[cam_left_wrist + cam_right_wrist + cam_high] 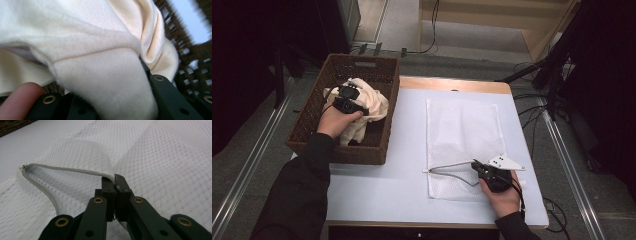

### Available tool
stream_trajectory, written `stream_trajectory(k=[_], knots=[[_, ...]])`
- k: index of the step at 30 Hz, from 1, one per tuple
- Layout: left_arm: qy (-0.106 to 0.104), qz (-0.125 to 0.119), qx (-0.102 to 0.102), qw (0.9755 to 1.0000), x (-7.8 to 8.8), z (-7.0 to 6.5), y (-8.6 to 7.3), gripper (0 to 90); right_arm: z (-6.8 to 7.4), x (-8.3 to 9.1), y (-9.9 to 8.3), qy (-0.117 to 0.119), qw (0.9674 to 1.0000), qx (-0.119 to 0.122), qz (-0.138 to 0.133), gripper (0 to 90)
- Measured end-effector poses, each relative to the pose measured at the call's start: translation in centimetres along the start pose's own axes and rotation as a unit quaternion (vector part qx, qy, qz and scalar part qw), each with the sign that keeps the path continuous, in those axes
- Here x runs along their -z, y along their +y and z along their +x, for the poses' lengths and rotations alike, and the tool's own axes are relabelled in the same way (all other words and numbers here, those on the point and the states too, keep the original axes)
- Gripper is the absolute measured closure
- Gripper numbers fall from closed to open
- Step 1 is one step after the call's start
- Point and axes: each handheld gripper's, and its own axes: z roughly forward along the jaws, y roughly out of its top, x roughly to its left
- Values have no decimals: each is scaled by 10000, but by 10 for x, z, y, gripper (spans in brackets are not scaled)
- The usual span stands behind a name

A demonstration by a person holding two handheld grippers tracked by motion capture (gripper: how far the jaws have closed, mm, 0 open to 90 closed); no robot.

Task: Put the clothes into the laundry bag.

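left gripper (353,96): jaws clamped on the cream knit fleece garment (367,107), which sits bunched in the brown woven wicker basket (377,150) at bench left
right gripper (476,165): pinched tight on the grey zipper edge (75,171) of the white mesh laundry bag (462,130), mouth held open
done: bag flat, unzipped; garment gripped
left: likely lift garment out, feed into bag, zip
bench (407,185): pale blue-white top, wood edge
room: grey carpet, dark stands, floor cables

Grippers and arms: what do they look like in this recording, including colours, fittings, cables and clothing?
Both arms wear dark long sleeves. The left gripper and right gripper are black, each trailing a thin black cable. The right one carries a grey three-cornered plate with small dark dots. In the gripper views, the jaws are flat black links with brass-ringed holes.
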Motion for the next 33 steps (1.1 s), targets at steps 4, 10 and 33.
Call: stream_trajectory(k=[4, 10, 33], knots=[[68, -519, -36, 9986, 12, -2, -1, 725, 1, 0, 0, -10, 10000, 52, 29, 899], [-6, -1203, 208, 9925, 30, 5, -4, 727, 2, 0, 0, -19, 10000, 70, 33, 900], [-75, -1678, 1208, 9784, 47, 24, -2, 689, 3, 0, 0, -38, 9999, 99, 2, 899]])
